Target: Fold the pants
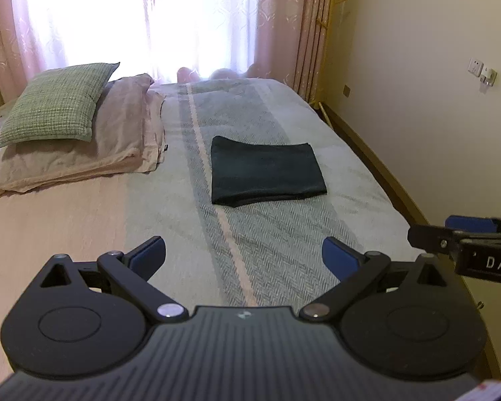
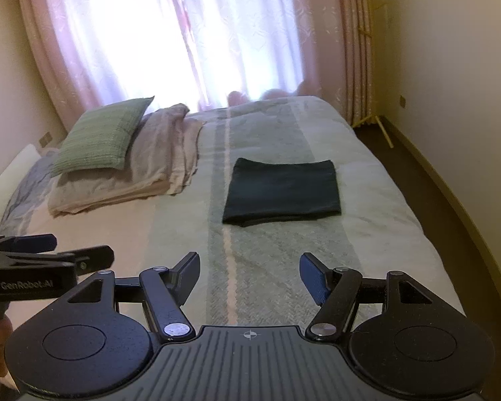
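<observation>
Black left gripper point(image 1: 243, 259) and right gripper point(image 2: 250, 279), blue-padded fingers point(image 1: 339, 260), silver pivot screws

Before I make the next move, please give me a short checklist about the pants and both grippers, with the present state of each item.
1. Pants folded into a compact rectangle: ok.
2. Pants lying flat on the bed, away from its edges: ok.
3. Left gripper open, holding nothing: ok.
4. Right gripper open, holding nothing: ok.
5. Both grippers apart from the pants: ok.
6. Inner layers lined up evenly: cannot tell.
</observation>
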